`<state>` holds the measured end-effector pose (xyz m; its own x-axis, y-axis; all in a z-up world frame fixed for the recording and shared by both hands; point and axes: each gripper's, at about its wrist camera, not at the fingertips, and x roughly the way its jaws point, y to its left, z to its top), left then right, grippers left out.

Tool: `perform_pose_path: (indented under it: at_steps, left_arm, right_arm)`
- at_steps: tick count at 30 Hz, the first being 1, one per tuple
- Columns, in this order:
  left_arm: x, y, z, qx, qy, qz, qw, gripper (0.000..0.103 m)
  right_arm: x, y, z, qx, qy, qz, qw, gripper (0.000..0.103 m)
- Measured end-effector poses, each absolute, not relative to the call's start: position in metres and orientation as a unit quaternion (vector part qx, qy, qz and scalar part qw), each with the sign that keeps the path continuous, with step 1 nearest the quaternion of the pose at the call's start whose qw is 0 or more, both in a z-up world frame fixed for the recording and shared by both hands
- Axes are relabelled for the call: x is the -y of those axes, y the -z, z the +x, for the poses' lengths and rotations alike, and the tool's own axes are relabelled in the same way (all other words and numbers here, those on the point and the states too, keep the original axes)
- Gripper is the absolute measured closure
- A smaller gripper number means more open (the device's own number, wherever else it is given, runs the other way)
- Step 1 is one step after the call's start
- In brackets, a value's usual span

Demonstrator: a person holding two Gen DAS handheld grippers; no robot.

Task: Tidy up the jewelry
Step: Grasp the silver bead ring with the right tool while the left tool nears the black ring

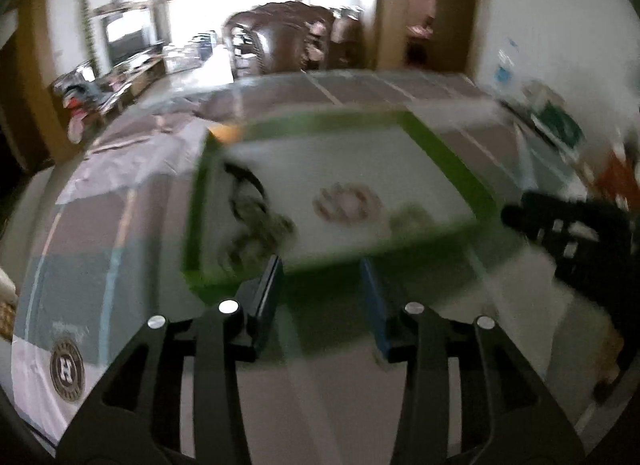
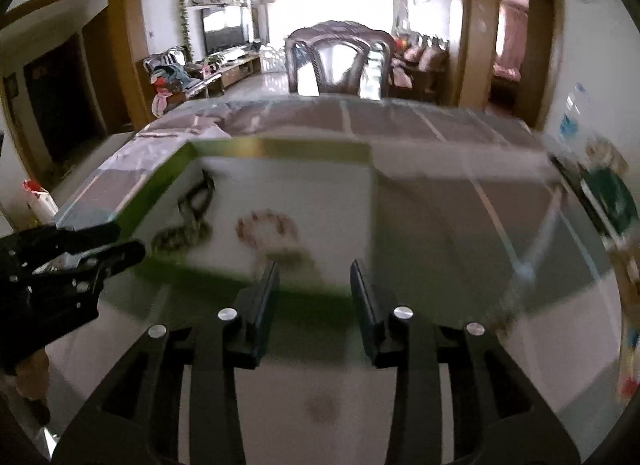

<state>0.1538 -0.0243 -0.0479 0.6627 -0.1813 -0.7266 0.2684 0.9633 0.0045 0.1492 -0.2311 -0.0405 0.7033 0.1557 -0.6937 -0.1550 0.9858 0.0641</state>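
Hovering short of green-rimmed tray (image 1: 448, 157): left gripper (image 1: 322, 285) and right gripper (image 2: 314, 285) both parted, empty. Beaded bracelet (image 2: 266, 229) and dark chains (image 2: 188, 225) lie on tray's white floor. Advise approaching slowly, one piece each.

1. A glass-topped table (image 2: 432, 193) with brown panels and pale stripes fills the lower half of both views.
2. A green-rimmed white tray (image 2: 280, 149) lies on it, left of centre in the right wrist view.
3. Crumpled white plastic sheeting (image 1: 132, 161) lies at the table's upper left.
4. A green-and-white box (image 2: 612, 197) sits at the right edge.
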Motion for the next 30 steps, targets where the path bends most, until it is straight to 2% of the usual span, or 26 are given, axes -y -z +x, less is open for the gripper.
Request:
perform_pose_path:
  at_steps: [7, 13, 15, 19, 21, 26, 27, 30]
  left_arm:
    - [0.066, 0.11, 0.133, -0.452, 0.147, 0.103, 0.874, 0.062]
    - [0.065, 0.122, 0.139, -0.458, 0.146, 0.095, 0.872, 0.061]
    - [0.064, 0.123, 0.138, -0.458, 0.15, 0.089, 0.871, 0.067]
    - [0.062, 0.123, 0.135, -0.452, 0.157, 0.087, 0.874, 0.077]
    - [0.062, 0.124, 0.134, -0.45, 0.158, 0.085, 0.875, 0.084]
    - [0.06, 0.122, 0.127, -0.439, 0.139, 0.097, 0.882, 0.087]
    - [0.059, 0.12, 0.125, -0.435, 0.138, 0.096, 0.885, 0.1]
    - [0.051, 0.107, 0.122, -0.43, 0.13, 0.085, 0.889, 0.101]
  right_arm:
    - [0.238, 0.091, 0.112, -0.434, -0.107, -0.017, 0.894, 0.066]
    - [0.221, 0.114, 0.113, -0.458, -0.113, -0.046, 0.881, 0.066]
    - [0.218, 0.118, 0.115, -0.459, -0.112, -0.046, 0.88, 0.068]
    - [0.216, 0.118, 0.117, -0.459, -0.111, -0.042, 0.88, 0.082]
    - [0.214, 0.117, 0.116, -0.459, -0.113, -0.043, 0.88, 0.082]
    - [0.21, 0.115, 0.115, -0.458, -0.117, -0.042, 0.88, 0.083]
    - [0.209, 0.113, 0.114, -0.456, -0.117, -0.042, 0.881, 0.083]
    - [0.203, 0.097, 0.109, -0.438, -0.124, -0.045, 0.889, 0.083]
